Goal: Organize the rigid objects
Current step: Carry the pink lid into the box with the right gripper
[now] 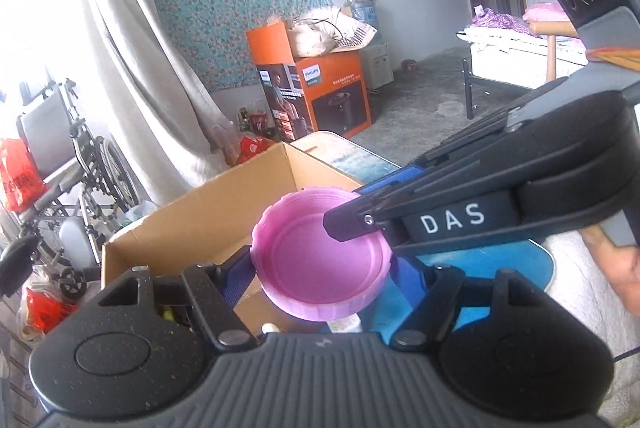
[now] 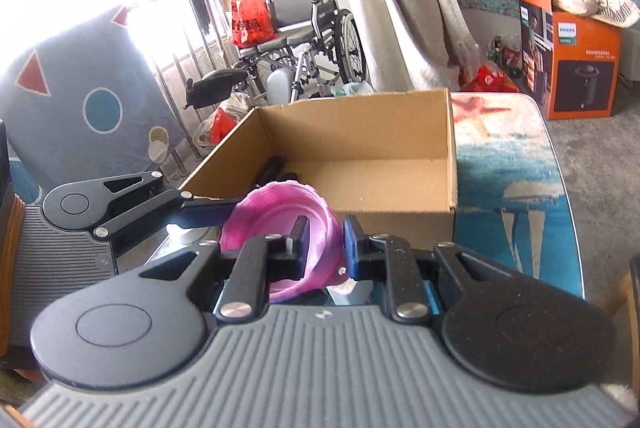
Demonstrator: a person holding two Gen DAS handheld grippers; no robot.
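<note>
You hold the pink lid (image 1: 320, 260) with both grippers, in the air just before the open cardboard box (image 2: 360, 156) that stands on the table (image 2: 516, 188). The left gripper (image 1: 320, 268) has its jaws wide apart and pressed on the outside of the lid, one on each side. The right gripper (image 2: 326, 244) has its jaws almost together, pinching the thin rim wall. The lid looks like light, stiff plastic with a ribbed skirt, so it should not slip much. The rim grip is enough for carrying; press gently, because a thin wall can bend.
</note>
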